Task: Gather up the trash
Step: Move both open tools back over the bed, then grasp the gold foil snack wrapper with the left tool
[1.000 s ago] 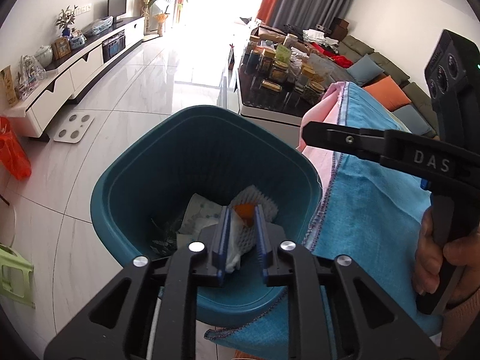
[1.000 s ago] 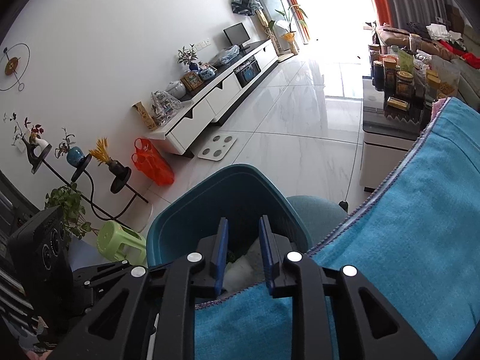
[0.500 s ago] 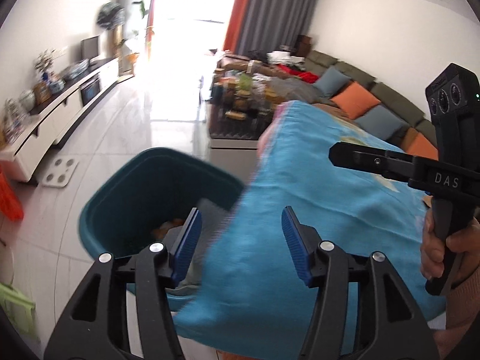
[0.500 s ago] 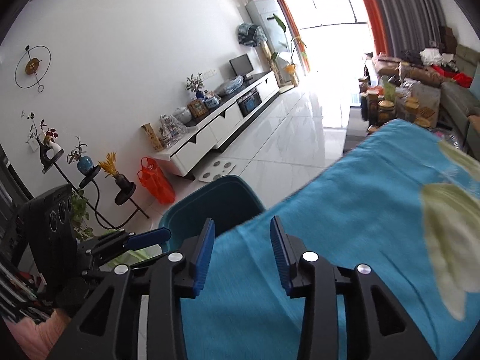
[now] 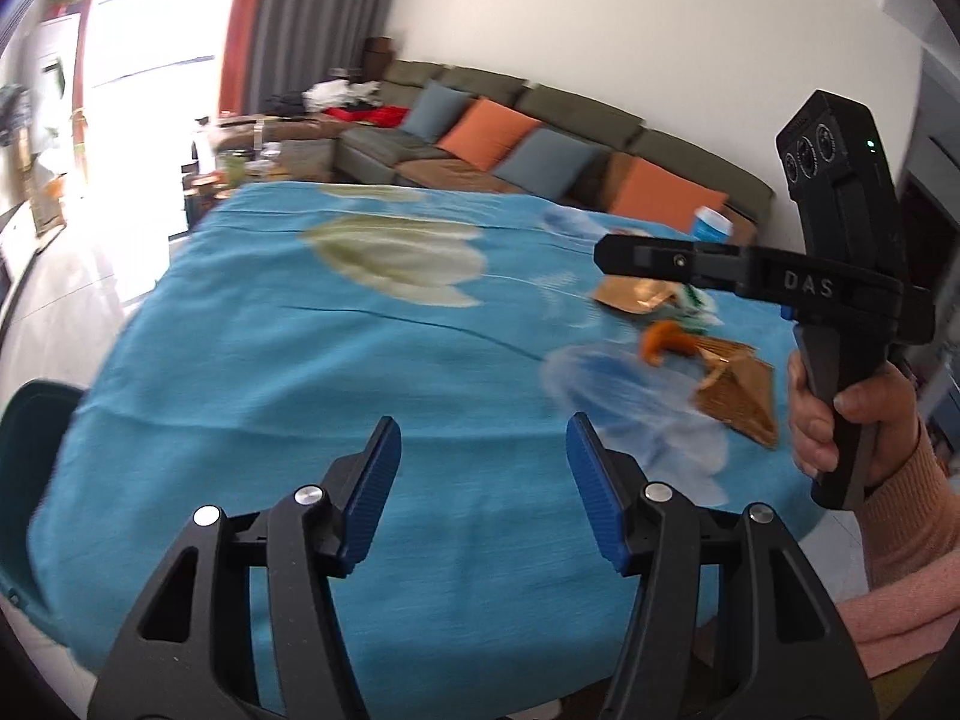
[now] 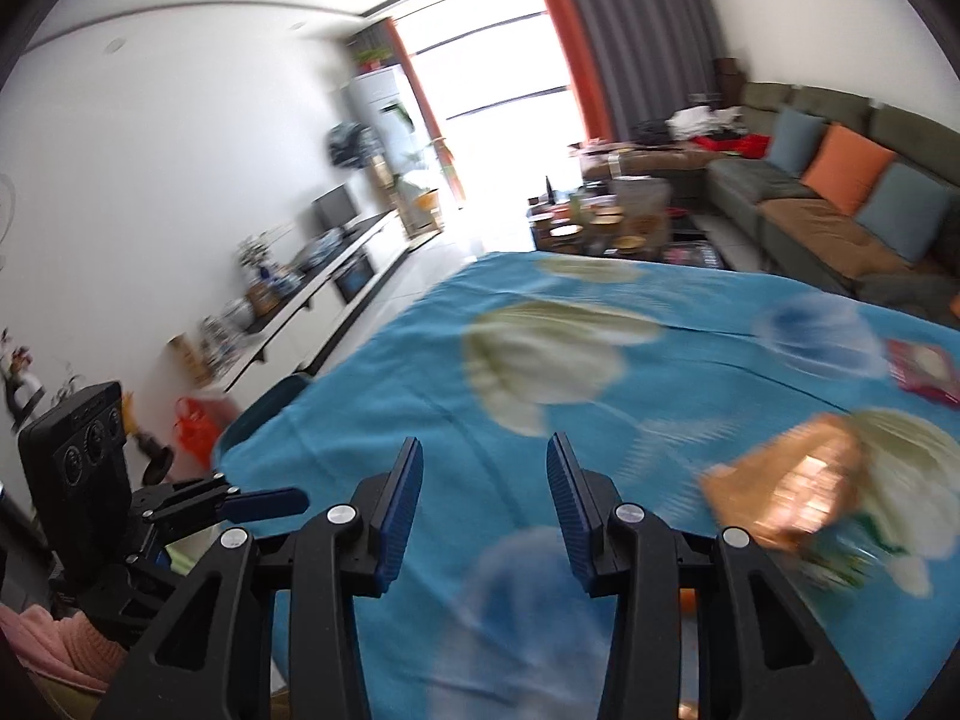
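Living room with white walls, grey and orange curtains at a bright window, and an olive-green sectional sofa (image 5: 540,114) carrying blue and orange cushions; a table under a turquoise cloth printed with pale leaf and blue blotch shapes (image 5: 300,360) fills the foreground of both views; much of the scene is motion-blurred. Left gripper (image 5: 483,480), black frame with blue ribbed pads, hangs over the near part of the cloth; its jaws have just been opening and stand spread with nothing between them. Right gripper (image 6: 483,507) likewise over the cloth, jaws just opened to a narrower gap, empty; in the left wrist view it shows from the side, gripped by a hand (image 5: 840,420) in a pink-orange knit sleeve. Trash lies on the cloth's right side: a shiny copper-gold foil wrapper (image 6: 786,489), a second brown-gold wrapper (image 5: 741,393) nearer the hand, a curled orange peel-like scrap (image 5: 663,343) between them, and a crumpled white and green wrapper (image 5: 696,300) just beside the far foil piece; a red and white packet (image 6: 924,369) sits well apart toward the far right edge. Teal plastic bin (image 5: 27,450) shows only as a rim at the cloth's left edge, below table level; a white low TV cabinet (image 6: 336,294) runs along the left wall.
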A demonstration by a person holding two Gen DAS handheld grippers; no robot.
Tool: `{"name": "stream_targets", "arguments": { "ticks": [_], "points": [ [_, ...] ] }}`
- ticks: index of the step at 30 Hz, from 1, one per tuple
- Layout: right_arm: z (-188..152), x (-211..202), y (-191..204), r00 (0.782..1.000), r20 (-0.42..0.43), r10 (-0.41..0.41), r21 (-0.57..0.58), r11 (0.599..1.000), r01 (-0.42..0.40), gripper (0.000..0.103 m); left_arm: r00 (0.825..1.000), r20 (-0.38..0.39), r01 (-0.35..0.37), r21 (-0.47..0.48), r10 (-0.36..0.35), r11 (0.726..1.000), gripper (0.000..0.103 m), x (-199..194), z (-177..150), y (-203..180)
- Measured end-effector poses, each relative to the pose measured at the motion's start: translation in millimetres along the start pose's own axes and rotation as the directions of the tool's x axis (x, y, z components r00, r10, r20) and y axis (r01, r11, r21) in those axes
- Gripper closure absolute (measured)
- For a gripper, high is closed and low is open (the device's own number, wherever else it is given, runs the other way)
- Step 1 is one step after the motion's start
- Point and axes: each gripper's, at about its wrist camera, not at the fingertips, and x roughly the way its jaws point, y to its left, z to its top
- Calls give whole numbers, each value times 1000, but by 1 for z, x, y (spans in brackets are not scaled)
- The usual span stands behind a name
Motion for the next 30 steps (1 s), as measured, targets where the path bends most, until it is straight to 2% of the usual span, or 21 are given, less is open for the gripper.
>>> {"name": "stream_targets", "arguments": {
  "ticks": [4, 7, 14, 20, 27, 30],
  "points": [
    [-10, -27, -34, 996, 31, -88, 80, 993, 85, 62, 994, -35, 103, 44, -102, 994, 46, 21, 5, -35],
    [-19, -39, -58, 989, 41, -139, 135, 982, 133, 62, 983, -74, 174, 68, -169, 982, 46, 37, 6, -60],
    [-36, -54, -98, 979, 56, -197, 222, 958, 181, 62, 958, -159, 258, 106, -240, 960, 46, 75, 9, -101],
    [-47, -48, -126, 981, 29, -190, 258, 950, 176, 62, 941, -205, 295, 114, -268, 949, 46, 99, 18, -122],
    [-57, -41, -132, 990, 4, -144, 255, 957, 139, 62, 915, -267, 339, 98, -303, 936, 43, 123, 24, -133],
    [-60, -41, -133, 991, 1, -131, 264, 956, 126, 62, 909, -287, 344, 108, -302, 933, 45, 128, 23, -137]
  ]
}}
